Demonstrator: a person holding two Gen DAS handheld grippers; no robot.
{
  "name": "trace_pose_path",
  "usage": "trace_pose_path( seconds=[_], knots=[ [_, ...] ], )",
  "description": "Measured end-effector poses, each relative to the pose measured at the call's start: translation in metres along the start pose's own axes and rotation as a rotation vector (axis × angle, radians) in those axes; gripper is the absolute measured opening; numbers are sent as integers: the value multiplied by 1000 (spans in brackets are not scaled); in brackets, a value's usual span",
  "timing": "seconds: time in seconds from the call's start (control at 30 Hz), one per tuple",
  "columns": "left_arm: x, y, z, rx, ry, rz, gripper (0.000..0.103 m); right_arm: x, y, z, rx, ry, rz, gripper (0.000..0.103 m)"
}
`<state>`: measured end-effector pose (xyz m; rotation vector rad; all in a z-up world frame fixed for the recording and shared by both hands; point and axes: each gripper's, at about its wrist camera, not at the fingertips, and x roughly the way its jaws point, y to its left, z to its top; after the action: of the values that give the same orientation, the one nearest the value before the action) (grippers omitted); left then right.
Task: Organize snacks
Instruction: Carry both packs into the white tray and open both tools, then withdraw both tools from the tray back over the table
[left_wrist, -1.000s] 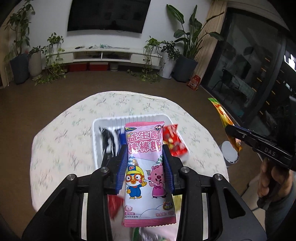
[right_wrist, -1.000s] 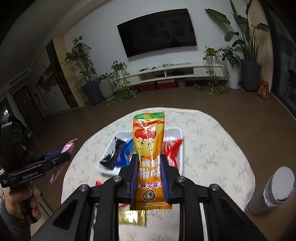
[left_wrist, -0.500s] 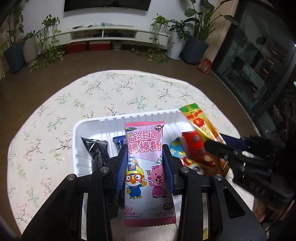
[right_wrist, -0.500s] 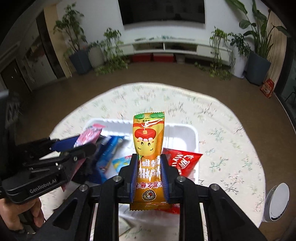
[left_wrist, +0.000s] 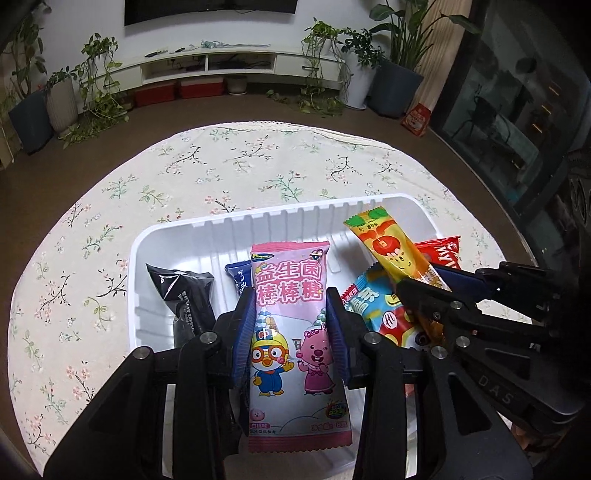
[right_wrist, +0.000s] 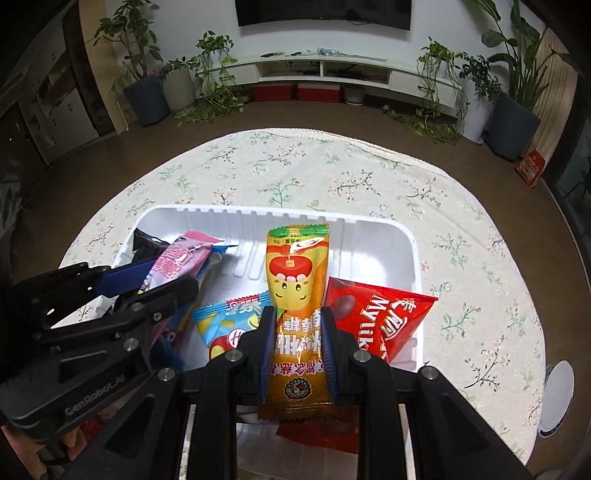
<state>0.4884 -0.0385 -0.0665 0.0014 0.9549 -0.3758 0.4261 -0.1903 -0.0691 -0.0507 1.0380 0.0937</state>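
My left gripper (left_wrist: 290, 295) holds a pink snack packet (left_wrist: 291, 332) upright over the near side of the white tray (left_wrist: 236, 221). Its jaws are opening, though the blue pads still touch the packet's edges. My right gripper (right_wrist: 297, 312) is shut on an orange snack packet (right_wrist: 297, 266), tilted over the tray's right half. The two grippers sit side by side, so each wrist view shows the other: the right gripper (left_wrist: 421, 277) with its orange packet (left_wrist: 384, 247), and the left gripper (right_wrist: 170, 275) with its pink packet (right_wrist: 181, 258).
In the tray lie a black packet (left_wrist: 181, 291), a dark blue packet (left_wrist: 238, 277), a light blue packet (right_wrist: 229, 317) and a red packet (right_wrist: 380, 317). The tray stands on a round table with a floral cloth (left_wrist: 221, 166). A white cylinder (right_wrist: 557, 398) stands beyond the table's right edge.
Both grippers came down and forward with their packets, from above the table to just over the tray. They also drew close together, side by side.
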Motion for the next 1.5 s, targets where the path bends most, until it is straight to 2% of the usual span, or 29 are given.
trace_pose_path(
  seconds=[0.07,0.3,0.4,0.47,0.5,0.53,0.63,0.7,0.77,0.9,1.0,1.07,1.17,1.23,1.27,1.3,1.37,1.5],
  knots=[
    [-1,-3,0,6,-7,13,41,0,1,1,-2,-3,-3,27],
    [-27,0,3,-20,-71,14,71,-5,-2,1,6,-13,-19,39],
    [-45,3,1,-31,-85,16,72,-18,-1,1,2,-38,-20,50],
    [-62,3,-4,-35,-97,14,72,-28,1,0,-5,-55,-20,53],
    [-70,4,-7,-36,-105,10,75,-32,2,-1,-9,-61,-20,53],
    [-82,3,-12,-35,-119,7,82,-40,2,-3,-11,-74,-18,53],
    [-114,4,-31,-42,-161,5,92,-65,-1,-14,-3,-124,-5,63],
    [-138,4,-51,-51,-190,-11,94,-88,-6,-29,19,-174,28,69],
    [-157,1,-73,-26,-217,2,102,-106,-12,-45,45,-207,60,73],
    [-197,-11,-130,-47,-297,13,103,-145,-30,-98,140,-282,129,80],
    [-203,-19,-170,-121,-209,43,103,-164,-37,-141,194,-336,128,85],
    [-202,-23,-196,-195,-152,30,103,-168,-38,-171,233,-358,114,85],
    [-206,-40,-233,-217,-156,9,102,-164,-34,-205,269,-363,86,85],
    [-206,-49,-252,-201,-149,15,102,-157,-26,-225,259,-357,66,85],
    [-205,-50,-261,-196,-140,18,102,-153,-23,-230,248,-337,85,83],
    [-205,-49,-267,-195,-134,23,102,-147,-14,-234,210,-293,121,76],
    [-207,-45,-278,-207,-130,37,102,-146,4,-235,108,-265,141,70],
    [-217,-33,-287,-212,-139,56,102,-152,28,-239,-4,-272,179,69]
  ],
)
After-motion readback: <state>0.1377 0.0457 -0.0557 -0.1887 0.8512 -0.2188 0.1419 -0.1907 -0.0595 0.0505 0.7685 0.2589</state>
